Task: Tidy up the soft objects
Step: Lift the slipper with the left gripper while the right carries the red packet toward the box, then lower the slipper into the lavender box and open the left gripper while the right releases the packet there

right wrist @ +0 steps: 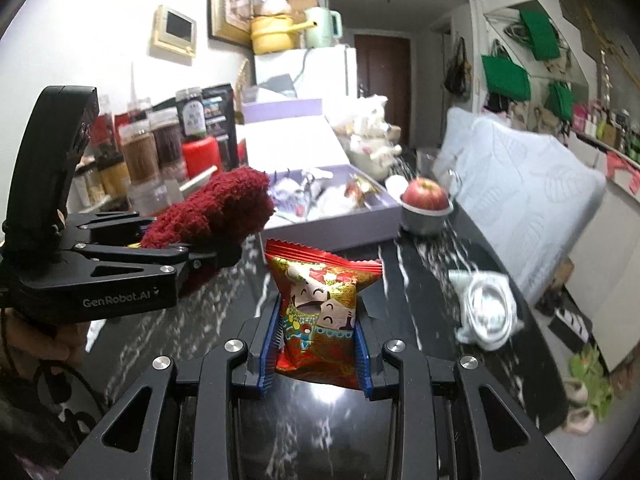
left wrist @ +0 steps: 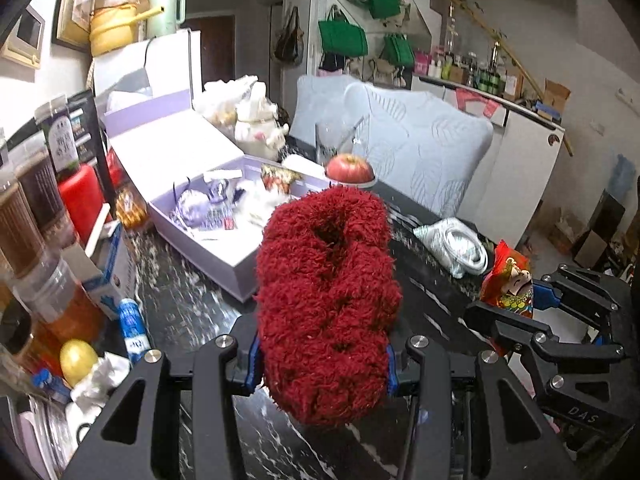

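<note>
Red fuzzy sock point(left wrist: 326, 304), one thick rolled bundle, sits clamped between the blue-padded fingers of the left gripper point(left wrist: 322, 364), held above a black marble-patterned counter point(left wrist: 192, 304). From the right wrist the same sock point(right wrist: 212, 208) pokes out past the left gripper point(right wrist: 200, 256) at the left side. One red and gold snack packet point(right wrist: 322, 312), printed with cartoon faces, is pinched upright by the right gripper point(right wrist: 316, 356), also over the counter point(right wrist: 416, 276); in the left wrist view that packet point(left wrist: 510, 280) and the right gripper point(left wrist: 516, 320) appear near the counter's right edge. One open lilac box point(left wrist: 208, 236) lies toward the far left of the counter, holding several small wrapped items. Just beyond it, one red apple point(left wrist: 349, 168) rests in a small metal bowl point(right wrist: 424, 218). One bagged coil of white cable point(left wrist: 456, 246) lies by the right edge. Several tall jars point(left wrist: 28, 208) crowd the left edge. One pale blue pillow point(left wrist: 416, 152) stands behind the far edge.
</note>
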